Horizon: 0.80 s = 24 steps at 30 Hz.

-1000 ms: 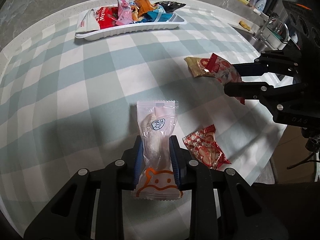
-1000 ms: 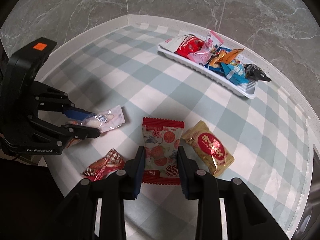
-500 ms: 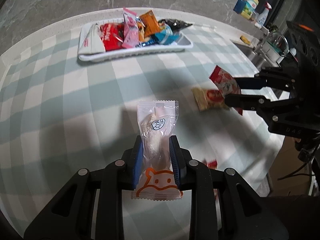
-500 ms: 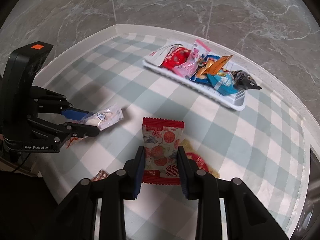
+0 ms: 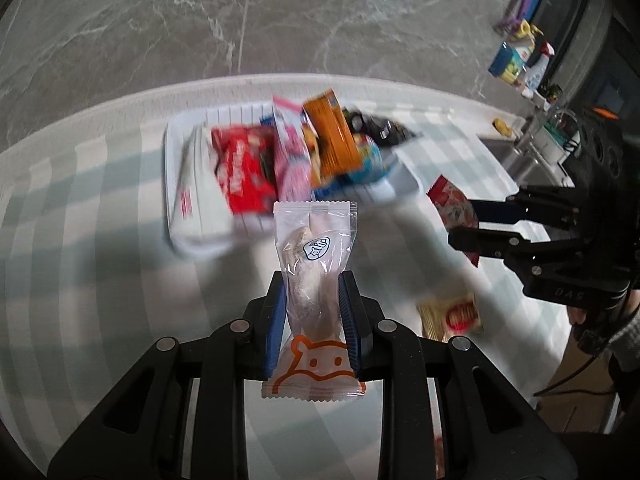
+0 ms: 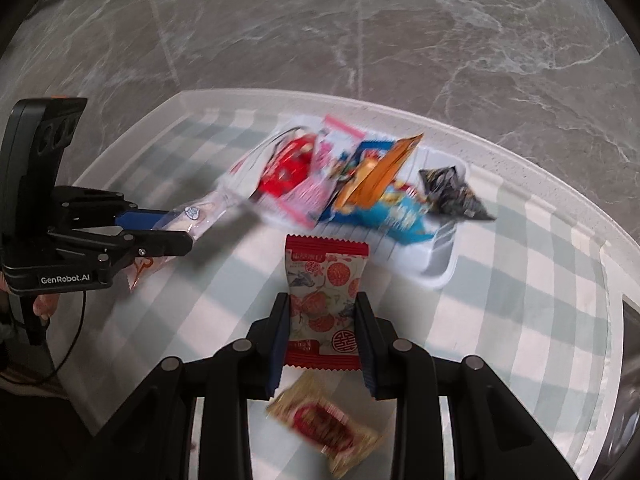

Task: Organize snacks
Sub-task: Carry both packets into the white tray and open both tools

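My left gripper (image 5: 313, 286) is shut on a clear snack packet with an orange animal face (image 5: 314, 280); it also shows in the right wrist view (image 6: 192, 218), held above the table near the tray's left end. My right gripper (image 6: 322, 304) is shut on a red-and-white patterned snack packet (image 6: 326, 288), seen in the left wrist view (image 5: 454, 206) too. A white tray (image 5: 188, 236) holds several snack packets; in the right wrist view its right end (image 6: 442, 256) lies just beyond my right gripper. The view is motion-blurred.
A gold-and-red snack packet (image 6: 324, 428) lies on the checked tablecloth (image 6: 520, 300) below my right gripper, also seen in the left wrist view (image 5: 450, 314). A grey marble wall stands behind the table. A sink and bottles (image 5: 524, 64) are at the far right.
Both grippers have moved forward toward the tray with their packets held. The tray looks much closer and larger. The gold packet has dropped back under the right gripper.
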Available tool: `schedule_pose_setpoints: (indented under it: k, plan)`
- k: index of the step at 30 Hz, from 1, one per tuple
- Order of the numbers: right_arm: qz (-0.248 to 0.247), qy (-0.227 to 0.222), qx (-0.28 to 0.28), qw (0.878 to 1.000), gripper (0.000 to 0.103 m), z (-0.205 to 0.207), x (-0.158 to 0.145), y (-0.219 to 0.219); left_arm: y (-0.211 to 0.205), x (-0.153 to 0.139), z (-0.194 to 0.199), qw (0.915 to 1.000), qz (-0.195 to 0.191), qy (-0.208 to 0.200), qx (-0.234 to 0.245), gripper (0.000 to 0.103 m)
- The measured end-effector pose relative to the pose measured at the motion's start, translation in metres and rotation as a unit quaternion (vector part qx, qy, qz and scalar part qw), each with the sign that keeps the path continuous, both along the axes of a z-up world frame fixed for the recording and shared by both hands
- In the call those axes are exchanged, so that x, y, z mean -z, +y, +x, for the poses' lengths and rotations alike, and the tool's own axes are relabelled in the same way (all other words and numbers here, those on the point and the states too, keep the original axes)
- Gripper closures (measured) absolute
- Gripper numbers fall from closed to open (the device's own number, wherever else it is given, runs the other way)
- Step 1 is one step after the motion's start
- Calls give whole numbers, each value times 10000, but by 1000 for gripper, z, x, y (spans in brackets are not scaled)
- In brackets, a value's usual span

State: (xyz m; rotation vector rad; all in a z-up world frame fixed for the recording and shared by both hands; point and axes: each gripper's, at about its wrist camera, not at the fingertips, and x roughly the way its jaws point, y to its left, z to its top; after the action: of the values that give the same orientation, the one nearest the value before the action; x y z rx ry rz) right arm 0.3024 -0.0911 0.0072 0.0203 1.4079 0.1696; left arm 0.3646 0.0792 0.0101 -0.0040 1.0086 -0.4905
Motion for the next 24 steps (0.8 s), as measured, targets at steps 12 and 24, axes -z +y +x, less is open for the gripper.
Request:
schedule_pose_setpoints:
  k: [12, 24]
  plan:
    - [-116, -1, 529, 9985, 70, 79, 47, -41, 2, 2, 124, 9996, -63, -61, -268, 79]
    - [0, 196, 933, 9954, 70, 120, 96, -67, 10, 28, 178, 9986, -3, 92, -517, 79]
